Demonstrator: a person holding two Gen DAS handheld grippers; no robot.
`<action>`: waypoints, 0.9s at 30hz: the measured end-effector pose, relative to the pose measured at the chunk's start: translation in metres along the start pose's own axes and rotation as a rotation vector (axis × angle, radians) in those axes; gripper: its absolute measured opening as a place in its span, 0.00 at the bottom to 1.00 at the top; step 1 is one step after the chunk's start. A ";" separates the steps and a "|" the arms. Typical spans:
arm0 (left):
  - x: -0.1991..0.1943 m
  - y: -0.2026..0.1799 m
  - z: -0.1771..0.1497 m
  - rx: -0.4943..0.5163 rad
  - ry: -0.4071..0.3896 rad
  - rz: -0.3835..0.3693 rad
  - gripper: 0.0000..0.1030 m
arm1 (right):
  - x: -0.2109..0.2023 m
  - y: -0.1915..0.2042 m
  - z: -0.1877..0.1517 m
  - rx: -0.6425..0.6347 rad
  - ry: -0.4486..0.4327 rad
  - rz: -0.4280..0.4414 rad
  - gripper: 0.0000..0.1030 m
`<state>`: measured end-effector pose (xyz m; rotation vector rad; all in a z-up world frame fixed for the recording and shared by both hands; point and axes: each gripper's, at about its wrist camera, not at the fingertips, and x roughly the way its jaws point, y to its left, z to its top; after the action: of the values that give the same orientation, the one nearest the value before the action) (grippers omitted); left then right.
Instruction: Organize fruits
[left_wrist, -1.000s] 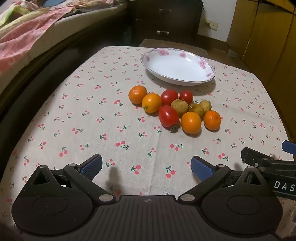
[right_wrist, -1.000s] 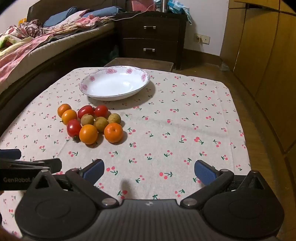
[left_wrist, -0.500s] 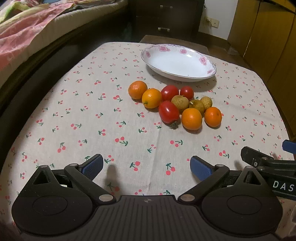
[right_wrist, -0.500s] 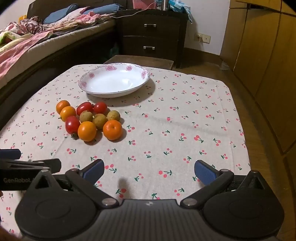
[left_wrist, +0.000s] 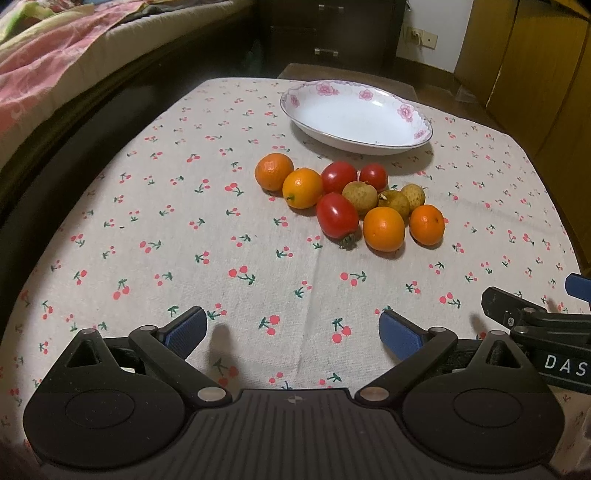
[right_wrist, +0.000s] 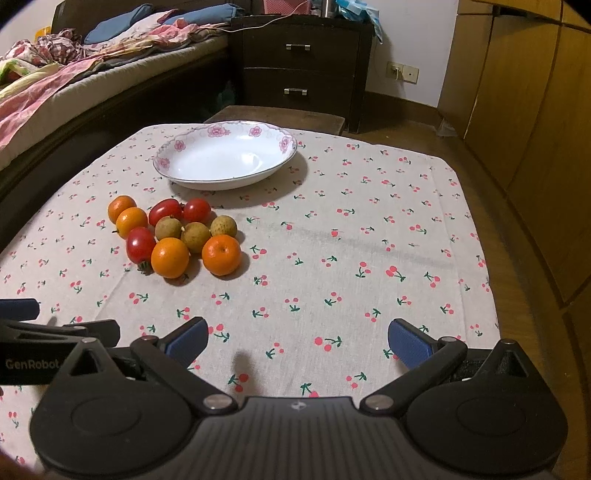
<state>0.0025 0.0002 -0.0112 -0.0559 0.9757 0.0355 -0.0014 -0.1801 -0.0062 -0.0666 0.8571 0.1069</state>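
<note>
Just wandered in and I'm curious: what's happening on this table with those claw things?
A person holds a claw in each hand, and both the left claw and the right claw hang open over the cherry-print tablecloth, gripping nothing. A cluster of oranges, tomatoes and small brownish fruits lies just in front of an empty flowered bowl. No fruit is in the bowl yet.
</note>
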 end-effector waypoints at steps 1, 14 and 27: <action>0.000 0.000 0.000 0.001 0.001 0.001 0.98 | 0.000 0.000 0.000 0.000 0.001 0.000 1.00; 0.000 -0.001 -0.001 0.006 0.005 0.007 0.98 | 0.002 0.000 -0.001 0.005 0.011 0.005 1.00; 0.000 -0.002 -0.001 0.011 0.007 0.014 0.97 | 0.003 0.001 -0.001 0.010 0.017 0.009 1.00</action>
<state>0.0019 -0.0015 -0.0116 -0.0386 0.9828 0.0428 -0.0007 -0.1794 -0.0090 -0.0539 0.8750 0.1107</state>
